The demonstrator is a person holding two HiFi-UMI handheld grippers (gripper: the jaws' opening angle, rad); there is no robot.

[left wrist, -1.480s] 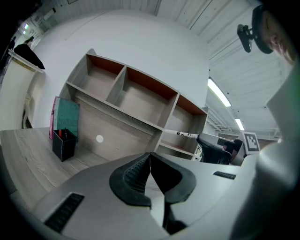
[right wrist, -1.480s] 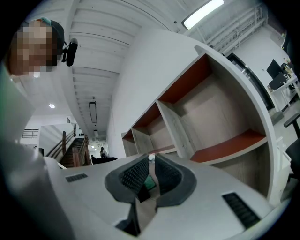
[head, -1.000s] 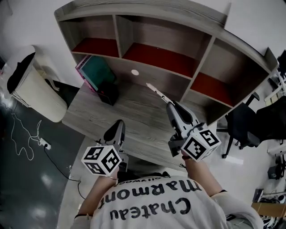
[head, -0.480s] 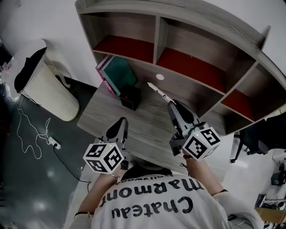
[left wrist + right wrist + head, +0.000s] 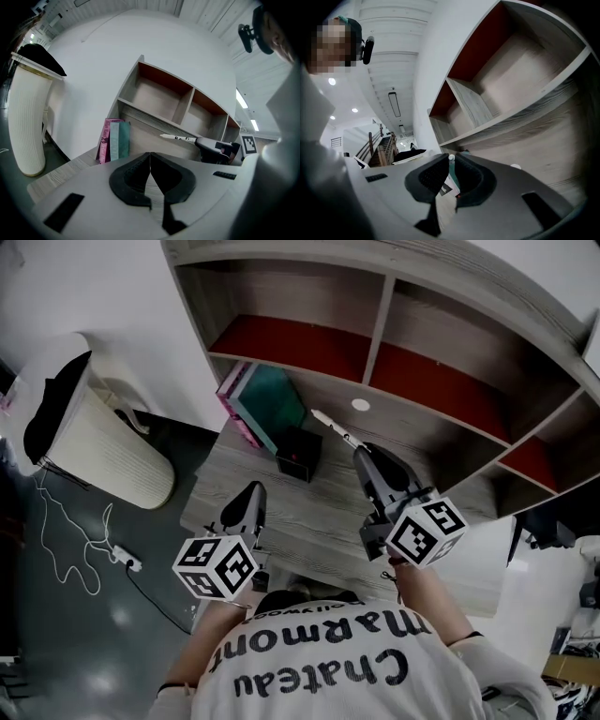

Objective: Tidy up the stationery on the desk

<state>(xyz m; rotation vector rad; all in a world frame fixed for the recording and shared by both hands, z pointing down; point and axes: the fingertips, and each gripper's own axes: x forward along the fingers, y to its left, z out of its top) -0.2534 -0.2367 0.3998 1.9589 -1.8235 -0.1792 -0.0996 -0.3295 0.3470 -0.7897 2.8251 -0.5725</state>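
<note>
Since the right gripper point(image 5: 362, 452) holds the slim white pen point(image 5: 333, 427) only by its rear end, its jaws closed to a narrow gap on the barrel, a wide swing could drive the free tip into the big grey wood shelf unit with red-floored compartments point(image 5: 375, 343), then the pink and teal books point(image 5: 267, 404) leaning below it. A bump might pivot the pen or pull it loose, and it could also miss the small black square holder point(image 5: 298, 454) just beside its tip, which looks like its proper place. With its jaws pressed together on nothing, the left gripper point(image 5: 254, 491) hovers over the near table edge and could not catch a drop. Around them lies a dark glossy floor point(image 5: 47, 615) with a tall cream ribbed bin point(image 5: 94, 442) and a loose white cable point(image 5: 66, 531); the grey wood-grain table point(image 5: 309, 521) stands beside the white wall point(image 5: 112, 287), and a small white disc point(image 5: 361, 405) sits on it by the shelf back
</note>
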